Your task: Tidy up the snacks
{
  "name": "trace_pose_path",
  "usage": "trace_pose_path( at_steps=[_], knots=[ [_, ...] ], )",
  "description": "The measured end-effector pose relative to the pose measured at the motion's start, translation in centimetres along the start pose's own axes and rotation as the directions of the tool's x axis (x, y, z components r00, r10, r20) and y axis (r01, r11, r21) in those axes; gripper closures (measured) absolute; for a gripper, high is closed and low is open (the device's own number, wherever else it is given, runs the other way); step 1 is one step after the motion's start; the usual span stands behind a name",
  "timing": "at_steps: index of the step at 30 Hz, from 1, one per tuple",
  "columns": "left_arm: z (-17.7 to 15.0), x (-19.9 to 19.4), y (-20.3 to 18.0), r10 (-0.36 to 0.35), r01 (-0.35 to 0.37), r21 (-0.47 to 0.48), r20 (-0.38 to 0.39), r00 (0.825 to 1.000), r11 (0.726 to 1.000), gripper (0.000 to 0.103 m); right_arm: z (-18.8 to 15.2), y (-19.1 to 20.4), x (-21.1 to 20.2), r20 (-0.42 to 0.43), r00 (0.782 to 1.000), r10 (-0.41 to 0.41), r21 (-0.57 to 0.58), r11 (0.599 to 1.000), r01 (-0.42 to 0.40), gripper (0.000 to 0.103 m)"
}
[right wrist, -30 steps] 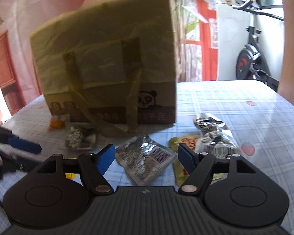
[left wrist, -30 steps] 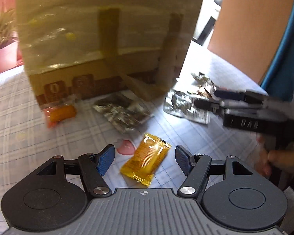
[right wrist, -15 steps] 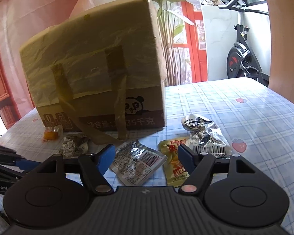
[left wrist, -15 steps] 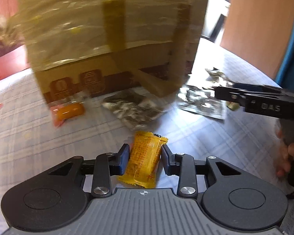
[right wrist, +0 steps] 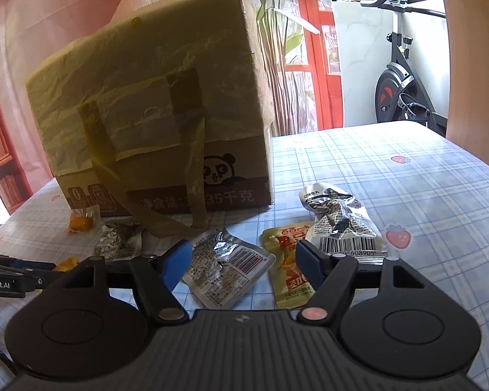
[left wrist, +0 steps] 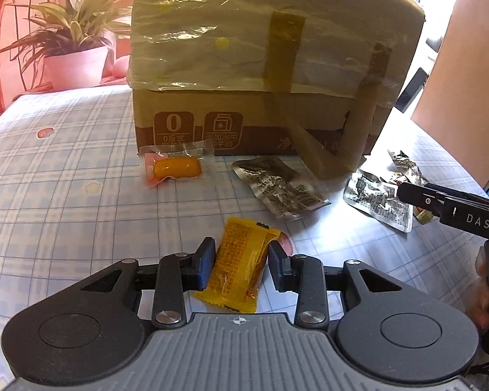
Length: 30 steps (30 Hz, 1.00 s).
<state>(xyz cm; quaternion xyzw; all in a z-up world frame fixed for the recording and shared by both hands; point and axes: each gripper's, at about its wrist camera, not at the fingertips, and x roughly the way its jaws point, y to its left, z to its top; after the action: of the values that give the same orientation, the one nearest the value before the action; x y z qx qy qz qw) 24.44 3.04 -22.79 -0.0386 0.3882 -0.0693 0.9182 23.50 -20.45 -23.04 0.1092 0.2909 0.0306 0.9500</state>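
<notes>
My left gripper is shut on a yellow snack packet, held just above the checked tablecloth. Ahead stands a cardboard box wrapped in a yellowish bag. At its foot lie an orange snack in clear wrap and a silver packet. My right gripper is open and empty, low over another silver packet. Beside that packet lie a yellow pouch and a silver packet with a barcode.
The right gripper shows at the right edge of the left wrist view. The left gripper shows at the left of the right wrist view. A potted plant stands behind the table's far left. An exercise bike stands beyond the table.
My left gripper closed on the yellow packet and lifted it slightly, backing away from the box. My right gripper stayed open and drew back a little from the box.
</notes>
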Motion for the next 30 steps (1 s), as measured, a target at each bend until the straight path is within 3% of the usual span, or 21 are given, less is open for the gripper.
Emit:
trace_pose_path(
  at_steps=[15,21,30],
  knots=[
    [0.0,0.1,0.6,-0.028,0.028,-0.021,0.01,1.0,0.999,0.064,2.1,2.2,3.4,-0.109,0.993,0.054,-0.207,0.975,-0.075,0.026],
    [0.0,0.1,0.7,-0.035,0.036,-0.028,0.012,0.999,0.999,0.064,1.6,1.9,5.3,-0.173,0.982,0.07,-0.205,0.973,-0.105,0.026],
    [-0.1,0.0,0.8,-0.038,0.039,-0.043,0.021,0.999,0.998,0.064,0.9,2.3,4.7,-0.161,0.986,0.05,-0.202,0.976,-0.083,0.026]
  ],
)
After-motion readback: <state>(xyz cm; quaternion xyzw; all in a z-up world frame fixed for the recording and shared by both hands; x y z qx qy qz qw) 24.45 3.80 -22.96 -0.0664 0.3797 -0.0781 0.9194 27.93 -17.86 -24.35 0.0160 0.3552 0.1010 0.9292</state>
